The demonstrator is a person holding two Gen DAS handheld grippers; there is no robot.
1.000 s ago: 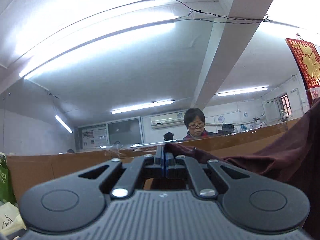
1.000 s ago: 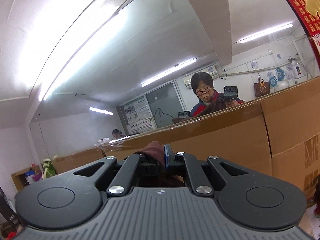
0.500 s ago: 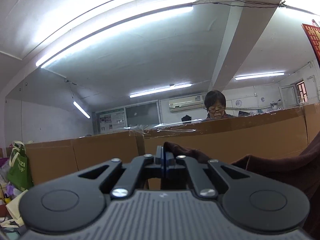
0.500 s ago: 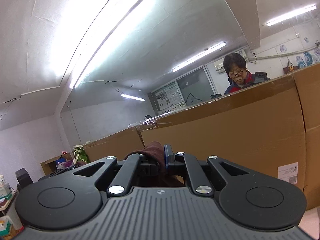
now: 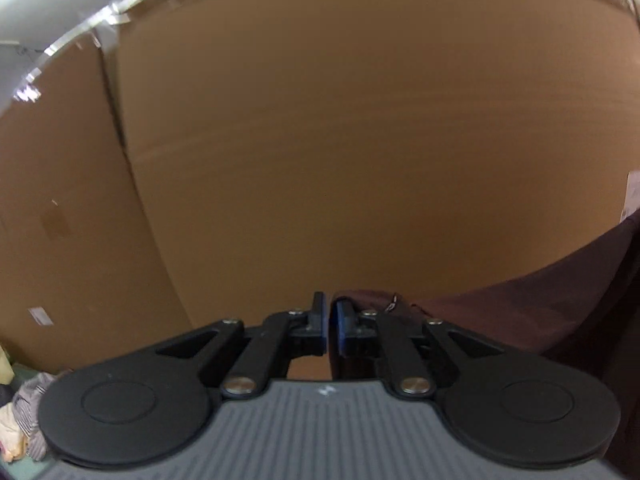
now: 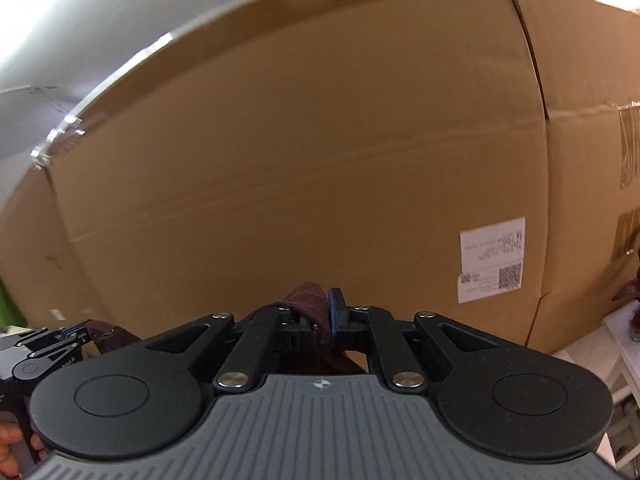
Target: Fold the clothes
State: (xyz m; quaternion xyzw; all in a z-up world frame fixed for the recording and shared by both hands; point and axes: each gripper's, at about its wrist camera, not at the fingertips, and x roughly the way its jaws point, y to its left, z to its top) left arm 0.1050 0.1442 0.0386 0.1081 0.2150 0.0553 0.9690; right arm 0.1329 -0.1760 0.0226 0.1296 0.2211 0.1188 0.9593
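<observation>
My right gripper [image 6: 325,312] pinched tight on maroon garment [image 6: 306,304]. My left gripper [image 5: 329,320] just been parting its jaws, narrow gap showing; garment [image 5: 520,308] drapes off its right finger, grip there unclear. Cardboard wall [image 5: 340,140] dead ahead of both.

Black right gripper [image 6: 323,320] linkage arms, silver screws, blue pads, ribbed grey housing, round black discs

A cardboard wall [image 5: 360,140] stands ahead of both grippers; the garment [image 5: 520,308] stretches from the left gripper [image 5: 329,322] off to its right. The right gripper [image 6: 322,320] has cloth between its fingers; a label [image 6: 492,260] sits on the wall to its right.
</observation>
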